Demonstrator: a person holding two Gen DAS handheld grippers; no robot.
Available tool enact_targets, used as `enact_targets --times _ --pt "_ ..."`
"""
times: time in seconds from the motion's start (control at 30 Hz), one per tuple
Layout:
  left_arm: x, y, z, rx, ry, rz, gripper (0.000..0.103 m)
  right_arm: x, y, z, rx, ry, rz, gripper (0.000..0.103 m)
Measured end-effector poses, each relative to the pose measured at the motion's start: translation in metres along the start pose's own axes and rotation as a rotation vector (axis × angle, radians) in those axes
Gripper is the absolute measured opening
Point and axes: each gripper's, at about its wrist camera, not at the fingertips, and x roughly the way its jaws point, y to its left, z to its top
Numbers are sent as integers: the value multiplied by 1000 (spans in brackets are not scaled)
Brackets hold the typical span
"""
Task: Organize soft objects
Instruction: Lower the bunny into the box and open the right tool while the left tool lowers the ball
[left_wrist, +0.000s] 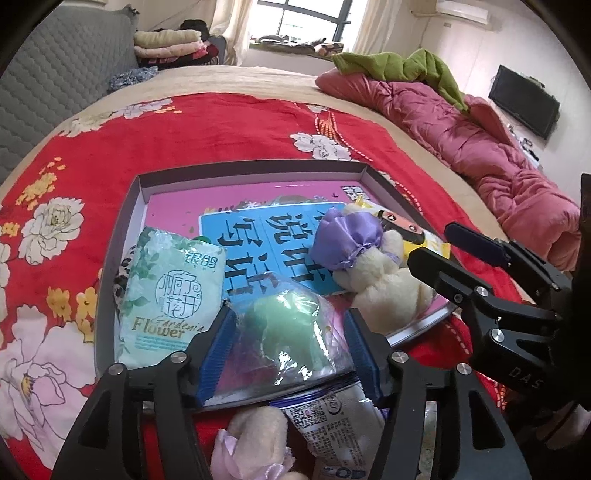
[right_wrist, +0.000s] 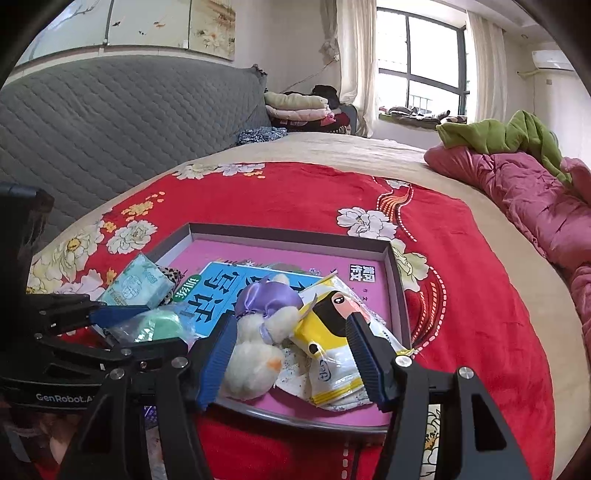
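A shallow grey-walled tray (left_wrist: 251, 168) (right_wrist: 295, 232) with a pink and blue printed bottom lies on the bed. My left gripper (left_wrist: 288, 312) (right_wrist: 129, 328) is open at the tray's near edge, its blue pads on either side of a clear bag holding a green soft thing (left_wrist: 284, 332) (right_wrist: 162, 326). A mint tissue pack (left_wrist: 170, 295) (right_wrist: 136, 284) lies to its left. My right gripper (right_wrist: 290, 317) (left_wrist: 443, 247) is open over a cream plush with a purple cap (right_wrist: 255, 365) (left_wrist: 384, 291) and a yellow-white packet (right_wrist: 328, 354) (left_wrist: 424, 236), both lying in the tray.
Near me, outside the tray, lie a second plush in pink cloth (left_wrist: 255, 435) and a white printed packet (left_wrist: 332, 417). A red floral blanket (right_wrist: 295, 192) covers the bed. A pink duvet (right_wrist: 535, 206) with a green cloth (right_wrist: 509, 136) lies right, a grey headboard (right_wrist: 110, 122) left.
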Motion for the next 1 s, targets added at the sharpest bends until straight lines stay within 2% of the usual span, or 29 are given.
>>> enact_targets --times 0.8,0.87,0.93,1.0 --pt "-17 -11 0 36 -40 -18 68 -1 -4 0 20 -4 7 65" --pt "-20 -12 0 37 -48 -21 69 -2 -3 0 18 -5 6 65" --pt "-23 -11 0 36 -55 -22 75 -2 -3 0 16 -7 6 66" --pt "-26 -10 0 33 -64 -26 75 -3 -3 0 14 -10 3 66"
